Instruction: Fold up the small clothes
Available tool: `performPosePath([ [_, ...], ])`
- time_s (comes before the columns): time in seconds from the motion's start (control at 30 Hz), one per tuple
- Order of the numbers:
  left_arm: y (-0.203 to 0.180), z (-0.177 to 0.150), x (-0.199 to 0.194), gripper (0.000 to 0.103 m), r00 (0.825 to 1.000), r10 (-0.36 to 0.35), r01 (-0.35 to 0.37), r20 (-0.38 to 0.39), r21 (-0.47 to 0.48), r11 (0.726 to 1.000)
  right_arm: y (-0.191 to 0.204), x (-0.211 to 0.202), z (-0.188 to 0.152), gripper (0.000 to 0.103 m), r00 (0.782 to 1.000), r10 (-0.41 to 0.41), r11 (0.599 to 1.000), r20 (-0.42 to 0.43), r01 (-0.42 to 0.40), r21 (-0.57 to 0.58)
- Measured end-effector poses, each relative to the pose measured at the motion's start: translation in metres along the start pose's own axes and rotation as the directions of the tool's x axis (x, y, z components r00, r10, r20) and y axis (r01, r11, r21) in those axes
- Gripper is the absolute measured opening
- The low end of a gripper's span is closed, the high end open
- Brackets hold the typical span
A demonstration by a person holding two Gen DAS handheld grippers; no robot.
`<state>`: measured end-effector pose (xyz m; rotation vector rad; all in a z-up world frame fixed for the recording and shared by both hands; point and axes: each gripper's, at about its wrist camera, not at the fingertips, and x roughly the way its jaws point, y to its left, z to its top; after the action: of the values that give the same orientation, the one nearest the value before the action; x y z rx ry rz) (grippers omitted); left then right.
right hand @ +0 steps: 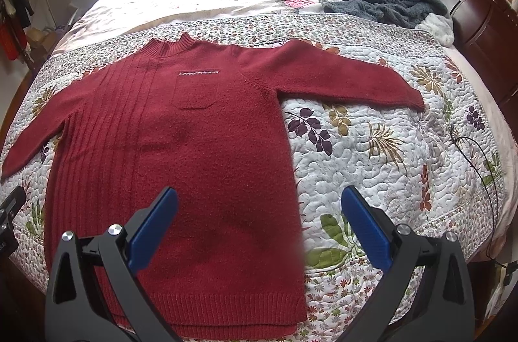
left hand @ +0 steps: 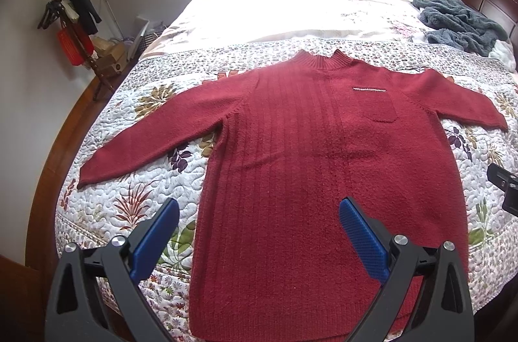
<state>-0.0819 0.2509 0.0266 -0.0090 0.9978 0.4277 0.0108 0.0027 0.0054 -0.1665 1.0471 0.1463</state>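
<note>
While the red sweater [left hand: 291, 164] is spread flat on the bed [left hand: 129, 186] for folding, both tongs [left hand: 259, 232] [right hand: 259, 222] are held released above its hem.

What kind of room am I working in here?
Most likely a home bedroom: the red sweater lies on a bed with a floral quilt, a dark wooden headboard and a coat stand nearby.

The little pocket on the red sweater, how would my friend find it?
Start at the big bed with the flowery quilt, where a red sweater lies flat, sleeves spread. Look just below its collar, on the plain half beside the ribbed stripes. The pocket is the only patch there, topped by a thin pale line.
</note>
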Motion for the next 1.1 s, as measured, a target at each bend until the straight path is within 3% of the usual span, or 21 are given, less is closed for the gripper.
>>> performPosePath([
  [0.43, 0.003, -0.001, 0.0, 0.099, 1.0, 0.003, -0.003, -0.005, -0.012, 1.0, 0.0, 0.0, 0.0, 0.1, 1.0, 0.0, 1.0, 0.001, 0.0, 0.001],
  [0.57, 0.004, -0.001, 0.004, 0.099, 1.0, -0.029, 0.028, -0.013, -0.029, 0.999, -0.001, 0.001, 0.0, 0.1, 1.0, 0.001, 1.0, 0.001, -0.001, 0.004],
  [0.7, -0.001, 0.002, 0.013, 0.099, 0.999, -0.029, 0.029, -0.017, -0.022, 0.999, -0.009, 0.008, 0.003, 0.1, 0.999, 0.033, 0.999, 0.012, -0.033, 0.008],
  [0.87, -0.021, 0.028, 0.045, 0.099, 0.999, -0.031, 0.031, -0.033, -0.003, 1.0, -0.067, 0.048, 0.029, 0.1, 0.997, 0.073, 0.991, -0.008, -0.072, 0.115],
  [1.0, -0.046, 0.062, 0.073, 0.099, 0.998, -0.058, 0.058, -0.022, -0.007, 0.998, -0.155, 0.093, 0.067, 0.1, 0.998, 0.056, 0.966, -0.024, -0.048, 0.254],
  [1.1, -0.073, 0.094, 0.096, 0.099, 0.995, -0.1, 0.1, -0.005, -0.01, 0.995, -0.229, 0.135, 0.092, 0.1, 0.994, 0.096, 0.927, -0.056, -0.069, 0.369],
])
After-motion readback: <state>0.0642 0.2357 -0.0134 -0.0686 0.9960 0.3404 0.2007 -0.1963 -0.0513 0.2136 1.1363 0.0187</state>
